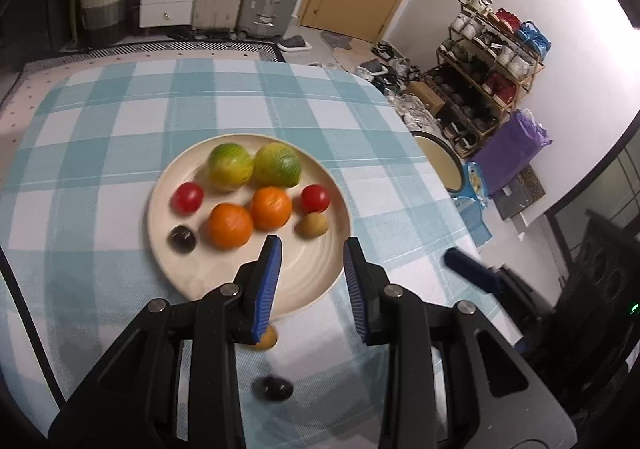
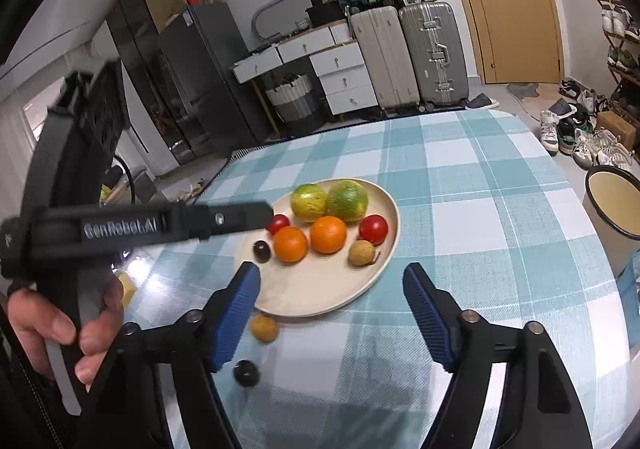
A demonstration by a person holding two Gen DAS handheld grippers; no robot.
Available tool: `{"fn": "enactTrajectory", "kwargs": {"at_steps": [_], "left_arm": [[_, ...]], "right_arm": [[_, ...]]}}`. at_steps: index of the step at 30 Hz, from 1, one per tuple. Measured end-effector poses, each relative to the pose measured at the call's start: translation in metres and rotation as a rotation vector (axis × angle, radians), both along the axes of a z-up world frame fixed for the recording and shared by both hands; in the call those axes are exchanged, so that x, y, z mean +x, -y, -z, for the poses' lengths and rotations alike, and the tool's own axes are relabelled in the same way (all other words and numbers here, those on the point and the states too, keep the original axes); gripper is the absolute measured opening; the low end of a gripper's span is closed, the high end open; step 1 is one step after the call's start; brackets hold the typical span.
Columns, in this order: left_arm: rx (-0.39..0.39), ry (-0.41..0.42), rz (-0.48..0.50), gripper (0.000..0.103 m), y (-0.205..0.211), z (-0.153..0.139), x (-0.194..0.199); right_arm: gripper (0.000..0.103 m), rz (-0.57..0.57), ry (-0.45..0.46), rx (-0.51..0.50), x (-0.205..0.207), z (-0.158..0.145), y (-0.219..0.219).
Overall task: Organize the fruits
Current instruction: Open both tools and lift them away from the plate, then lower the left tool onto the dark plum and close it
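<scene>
just beyond both jaws, plate (image 2: 384, 205)

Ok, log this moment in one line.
left gripper open, empty; right gripper open, empty; plate: eight fruits; off plate: brown fruit, dark fruit

1. The left gripper (image 1: 312, 249) has black linkage arms, silver pivot screws and ribbed blue finger pads (image 1: 267, 289).
2. The right gripper (image 2: 332, 277) is built alike.
3. White "GenRobot.AI" lettering marks the left gripper's black body, gripped by a bare hand (image 2: 64, 329).
</scene>
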State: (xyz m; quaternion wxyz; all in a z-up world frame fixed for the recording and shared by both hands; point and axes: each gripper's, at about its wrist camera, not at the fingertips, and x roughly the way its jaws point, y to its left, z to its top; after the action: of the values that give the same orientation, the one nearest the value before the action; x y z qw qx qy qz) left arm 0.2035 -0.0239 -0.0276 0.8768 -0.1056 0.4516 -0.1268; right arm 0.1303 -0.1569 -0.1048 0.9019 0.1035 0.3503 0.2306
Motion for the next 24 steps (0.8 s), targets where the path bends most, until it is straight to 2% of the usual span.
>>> {"fn": "enactTrajectory", "kwargs": {"at_steps": [1, 6, 10, 12, 17, 21, 24], "left_arm": [[0.01, 0.003, -0.009, 0.028, -0.001, -0.001, -0.003], [0.048, 0.029, -0.086, 0.047, -0.014, 0.0, -0.035], [0.069, 0.039, -0.124, 0.05, -0.023, 0.006, -0.054], [0.075, 0.033, -0.151, 0.061, -0.029, 0.011, -0.063], [0.117, 0.037, -0.199, 0.074, -0.039, 0.024, -0.082], [0.121, 0.021, -0.213, 0.08, -0.045, 0.035, -0.096], [0.116, 0.017, -0.209, 0.08, -0.047, 0.043, -0.102]], "right_arm": [[0.086, 0.0, 0.005, 0.001, -0.003, -0.002, 0.0], [0.09, -0.009, 0.048, 0.008, -0.024, -0.013, -0.004], [0.091, -0.018, 0.059, 0.003, -0.036, -0.016, -0.009], [0.091, -0.026, 0.061, 0.001, -0.041, -0.015, -0.011], [0.098, -0.039, 0.053, 0.015, -0.05, -0.01, -0.017], [0.099, -0.048, 0.051, 0.007, -0.056, -0.006, -0.023], [0.1, -0.054, 0.045, 0.002, -0.059, -0.002, -0.026]]}}
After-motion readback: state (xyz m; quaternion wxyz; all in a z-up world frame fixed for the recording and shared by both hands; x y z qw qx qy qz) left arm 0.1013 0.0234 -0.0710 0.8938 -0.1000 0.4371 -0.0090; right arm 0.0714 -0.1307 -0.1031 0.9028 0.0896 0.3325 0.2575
